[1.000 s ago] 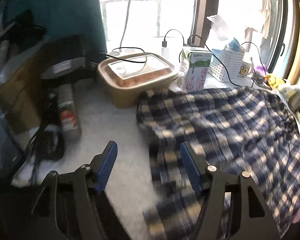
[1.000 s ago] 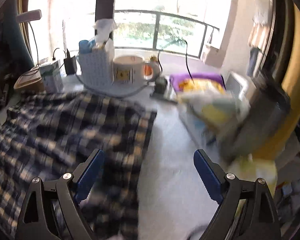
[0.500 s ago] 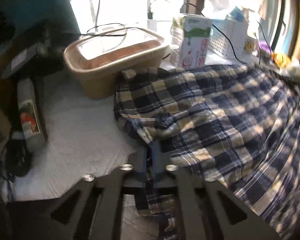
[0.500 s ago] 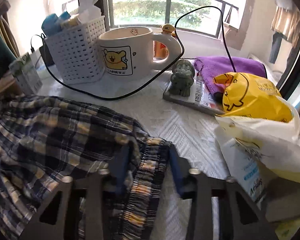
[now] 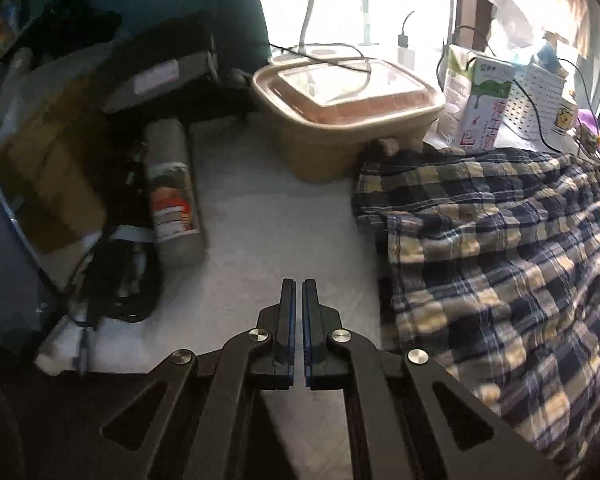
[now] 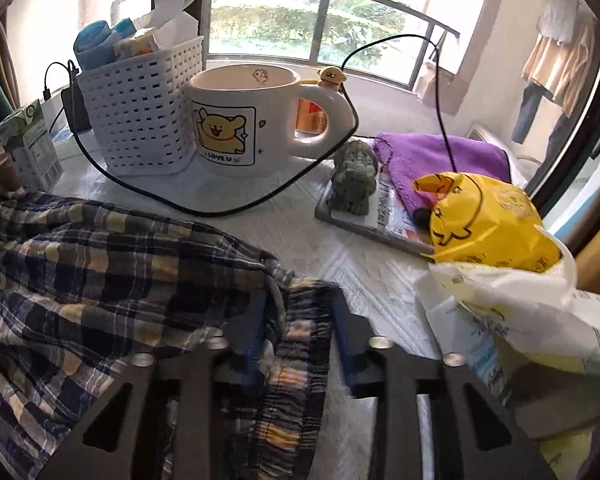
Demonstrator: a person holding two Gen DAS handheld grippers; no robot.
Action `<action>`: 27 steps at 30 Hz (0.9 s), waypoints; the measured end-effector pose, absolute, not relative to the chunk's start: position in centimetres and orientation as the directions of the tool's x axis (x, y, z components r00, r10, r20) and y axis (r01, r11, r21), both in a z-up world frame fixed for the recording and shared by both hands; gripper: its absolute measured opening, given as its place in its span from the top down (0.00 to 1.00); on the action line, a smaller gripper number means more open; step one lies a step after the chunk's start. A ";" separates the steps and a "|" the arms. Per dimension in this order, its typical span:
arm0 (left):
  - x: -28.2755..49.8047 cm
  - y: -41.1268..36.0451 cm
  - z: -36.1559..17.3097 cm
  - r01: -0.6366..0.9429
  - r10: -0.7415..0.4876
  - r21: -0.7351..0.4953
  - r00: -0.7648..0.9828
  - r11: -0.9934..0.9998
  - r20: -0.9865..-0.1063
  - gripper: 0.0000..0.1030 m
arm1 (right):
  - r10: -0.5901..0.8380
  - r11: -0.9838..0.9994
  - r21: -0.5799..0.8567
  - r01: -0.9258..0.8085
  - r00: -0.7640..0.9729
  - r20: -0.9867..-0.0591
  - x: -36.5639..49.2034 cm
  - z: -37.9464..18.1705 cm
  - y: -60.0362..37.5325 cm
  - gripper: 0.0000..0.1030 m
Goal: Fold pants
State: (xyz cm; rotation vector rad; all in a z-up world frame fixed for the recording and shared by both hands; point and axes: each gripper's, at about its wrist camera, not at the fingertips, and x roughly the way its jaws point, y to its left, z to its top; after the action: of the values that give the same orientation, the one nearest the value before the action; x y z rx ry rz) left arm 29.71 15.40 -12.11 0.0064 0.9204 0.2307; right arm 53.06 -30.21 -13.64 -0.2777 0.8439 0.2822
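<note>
The plaid pants (image 5: 500,260) are lying spread over the white tabletop (image 5: 260,240), bunched into soft ridges beside a brown lidded box (image 5: 348,120) and a milk carton (image 5: 480,100); in the right wrist view the gathered waistband (image 6: 296,344) is sitting at the near edge of the cloth, close to a big bear mug (image 6: 252,120) and a yellow bag (image 6: 488,220).

The left gripper (image 5: 298,284) is hanging over bare tabletop just beside the pants' edge, its jaws pressed together with nothing between them; the right gripper (image 6: 298,312) is straddling the waistband, its jaws having just been opening, now standing apart at a middling width with the bunched elastic between them and the pads seemingly not pressing on it.

The cloth is looking thin, light and limp; it is likely to sag, drag and crease rather than keep any shape, so a pinch through a thick seam or the elastic waistband is probably holding better than a pinch on a single layer; a matching hold on the far hem corner is probably keeping the fold square; the black cable (image 6: 220,208) nearby is risking a snag.
</note>
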 end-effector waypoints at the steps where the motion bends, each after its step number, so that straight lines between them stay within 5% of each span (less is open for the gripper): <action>1: 29.2 15.2 -11.8 -0.185 0.195 0.105 0.587 0.977 -0.786 0.97 | 0.133 0.928 -0.133 -0.347 0.644 -0.754 52.5 -13.3 -30.3 0.23; 3: 28.2 14.6 -11.4 -0.159 0.180 0.105 0.594 0.982 -0.784 0.92 | 0.139 0.927 -0.134 -0.351 0.651 -0.746 51.4 -12.7 -30.6 0.22; 6: 26.7 13.2 -10.4 -0.130 0.147 0.083 0.625 0.988 -0.767 0.68 | 0.133 0.922 -0.158 -0.353 0.673 -0.727 49.4 -11.4 -30.5 0.22; 11: 24.5 10.5 -8.4 -0.084 0.089 0.044 0.679 0.995 -0.729 0.64 | 0.137 0.916 -0.180 -0.360 0.701 -0.700 46.1 -9.5 -30.5 0.22; 15: 23.0 8.6 -7.0 -0.061 0.053 0.014 0.711 0.998 -0.702 0.49 | 0.151 0.915 -0.178 -0.361 0.718 -0.679 43.5 -8.2 -30.6 0.22; 27: 17.6 6.5 -5.3 -0.130 0.045 -0.079 0.748 0.988 -0.662 0.48 | 0.199 0.913 -0.155 -0.378 0.742 -0.640 37.2 -6.5 -31.4 0.22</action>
State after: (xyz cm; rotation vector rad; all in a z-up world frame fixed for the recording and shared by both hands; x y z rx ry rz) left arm 17.58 6.52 -5.32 -0.1227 0.7195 0.0961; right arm 37.15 -31.44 -6.47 -0.2847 0.6642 0.3209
